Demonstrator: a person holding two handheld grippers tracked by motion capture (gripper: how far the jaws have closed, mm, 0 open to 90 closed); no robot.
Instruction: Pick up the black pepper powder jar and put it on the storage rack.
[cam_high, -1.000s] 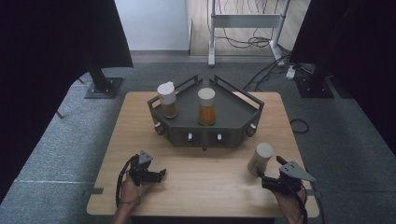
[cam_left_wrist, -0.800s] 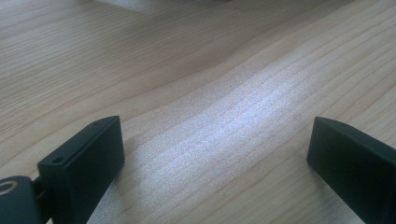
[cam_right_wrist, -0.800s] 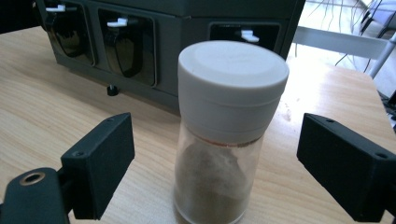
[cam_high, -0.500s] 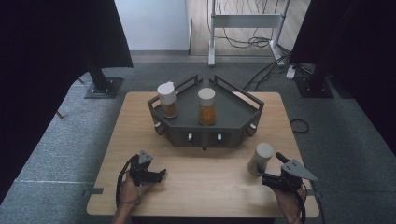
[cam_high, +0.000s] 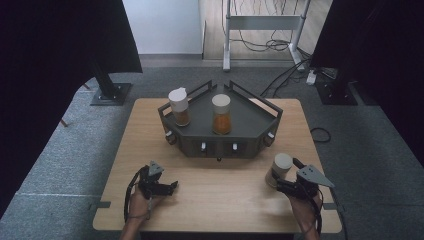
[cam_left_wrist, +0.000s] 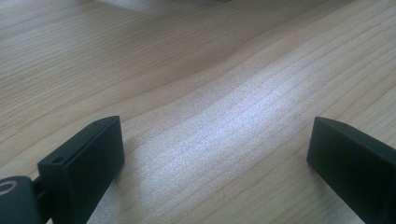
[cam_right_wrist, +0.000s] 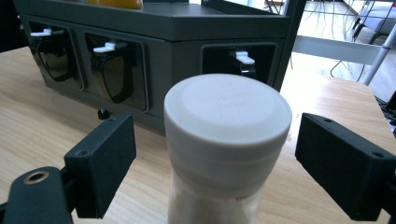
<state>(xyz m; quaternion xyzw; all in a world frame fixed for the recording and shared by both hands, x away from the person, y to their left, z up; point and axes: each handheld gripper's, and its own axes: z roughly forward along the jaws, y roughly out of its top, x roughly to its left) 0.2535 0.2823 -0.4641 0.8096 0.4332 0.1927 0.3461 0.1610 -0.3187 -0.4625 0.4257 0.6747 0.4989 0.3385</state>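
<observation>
Two spice jars (cam_high: 221, 114) already stand on the dark rack (cam_high: 255, 116) at 12 o'clock, while the third jar (cam_right_wrist: 227, 140) waits on the bench (cam_high: 220, 185) at 4 o'clock between my right tongs (cam_right_wrist: 215, 163), closing but not yet gripping; my left tongs (cam_left_wrist: 215, 158) gape empty at 7 o'clock.

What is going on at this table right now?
A person sits at a wooden table with a hand-held gripper in each hand. The right hand-held gripper has its jaws around a white-lidded spice jar, and they have just been closing, with gaps still visible on both sides. The left hand-held gripper rests open over bare wood. Two more jars stand on the dark rack.
</observation>
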